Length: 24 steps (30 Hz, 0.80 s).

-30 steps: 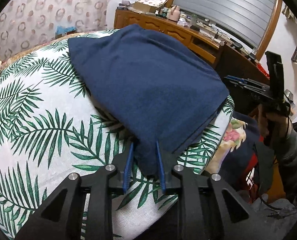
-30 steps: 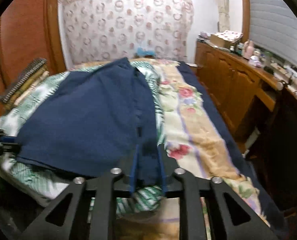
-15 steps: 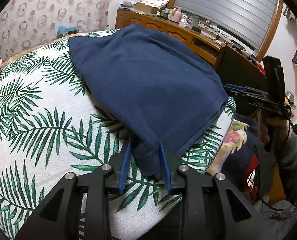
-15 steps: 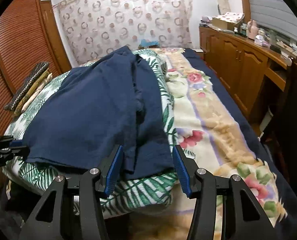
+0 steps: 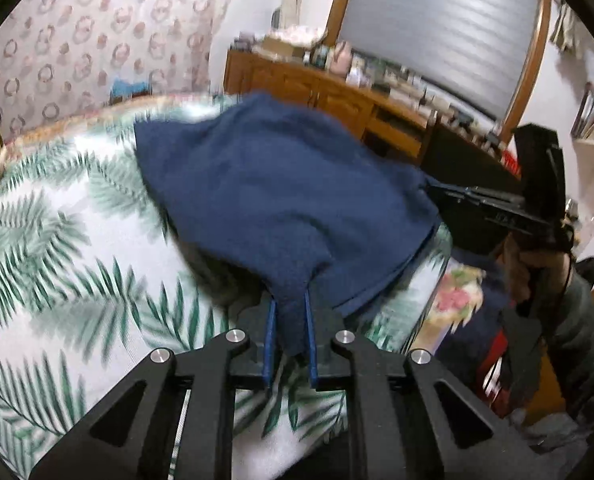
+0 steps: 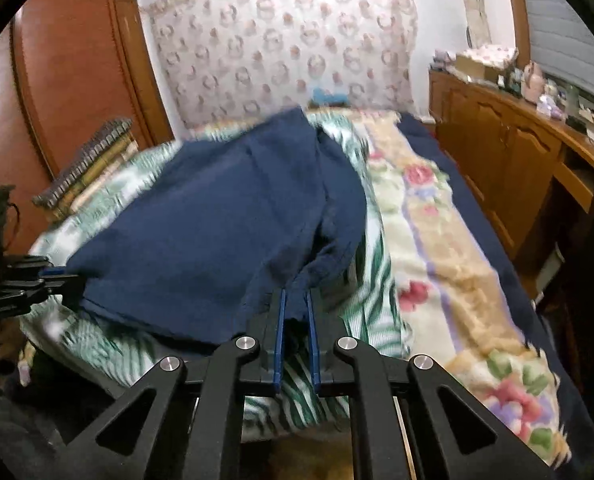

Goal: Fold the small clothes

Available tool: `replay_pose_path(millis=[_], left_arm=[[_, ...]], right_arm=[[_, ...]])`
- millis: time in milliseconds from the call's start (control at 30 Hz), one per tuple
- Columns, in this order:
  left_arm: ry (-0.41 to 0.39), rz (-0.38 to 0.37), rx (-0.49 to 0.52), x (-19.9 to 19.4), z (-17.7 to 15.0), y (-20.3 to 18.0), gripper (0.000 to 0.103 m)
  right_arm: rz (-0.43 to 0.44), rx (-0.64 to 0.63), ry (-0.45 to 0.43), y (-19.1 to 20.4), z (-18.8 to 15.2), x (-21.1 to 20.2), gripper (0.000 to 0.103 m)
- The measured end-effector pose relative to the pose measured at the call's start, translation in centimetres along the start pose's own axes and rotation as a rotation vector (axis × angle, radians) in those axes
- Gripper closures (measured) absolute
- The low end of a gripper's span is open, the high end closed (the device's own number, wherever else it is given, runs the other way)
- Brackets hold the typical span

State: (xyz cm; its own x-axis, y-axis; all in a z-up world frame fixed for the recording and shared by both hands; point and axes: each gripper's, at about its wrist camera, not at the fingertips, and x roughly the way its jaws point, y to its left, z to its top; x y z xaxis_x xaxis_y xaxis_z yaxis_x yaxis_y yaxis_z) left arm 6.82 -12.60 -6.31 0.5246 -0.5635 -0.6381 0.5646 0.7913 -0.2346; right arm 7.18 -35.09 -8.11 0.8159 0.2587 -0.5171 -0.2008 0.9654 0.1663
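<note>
A navy blue garment (image 5: 273, 192) lies spread over a palm-leaf sheet (image 5: 57, 248) on the bed. My left gripper (image 5: 290, 300) has its jaws closing, and the blue pads pinch the garment's near corner, which is raised off the sheet. In the right wrist view the same garment (image 6: 217, 224) shows a fold along its right side. My right gripper (image 6: 296, 294) is also closing, its pads pinching the near right corner. Each gripper appears in the other's view: the right gripper (image 5: 429, 189) at the cloth's far corner, the left gripper (image 6: 67, 276) at its left corner.
A floral blanket (image 6: 437, 248) covers the bed to the right of the leaf sheet. A wooden dresser (image 6: 505, 160) with clutter runs along the right wall, and a wardrobe (image 6: 69, 72) stands at the left. A person's hand and sleeve (image 5: 545, 280) hold the right gripper.
The right gripper opened wide half a second ago and has now closed on the garment's corner. The left gripper closed tighter and lifted its corner up off the sheet.
</note>
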Motion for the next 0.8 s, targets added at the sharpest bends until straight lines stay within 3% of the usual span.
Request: replay_pose_path(millis=[167, 333, 533, 800], left_arm=[[-0.079, -0.001, -0.017, -0.9, 4.5, 1.8, 0.09], [-0.112, 0.016, -0.07, 0.6, 9.3, 5.5, 0.09], [-0.089, 0.075, -0.115, 4.4, 13.3, 10.8, 0.09], [-0.046, 0.106, -0.171, 8.2, 14.4, 14.6, 0.087]], right_arm=[[0.034, -0.001, -0.11, -0.7, 4.6, -1.1, 0.094], [0.036, -0.034, -0.167, -1.4, 9.7, 1.0, 0.094], [0.036, -0.052, -0.155, -2.6, 14.8, 7.2, 0.094], [0.038, -0.071, -0.093, -2.8, 18.4, 15.8, 0.094]])
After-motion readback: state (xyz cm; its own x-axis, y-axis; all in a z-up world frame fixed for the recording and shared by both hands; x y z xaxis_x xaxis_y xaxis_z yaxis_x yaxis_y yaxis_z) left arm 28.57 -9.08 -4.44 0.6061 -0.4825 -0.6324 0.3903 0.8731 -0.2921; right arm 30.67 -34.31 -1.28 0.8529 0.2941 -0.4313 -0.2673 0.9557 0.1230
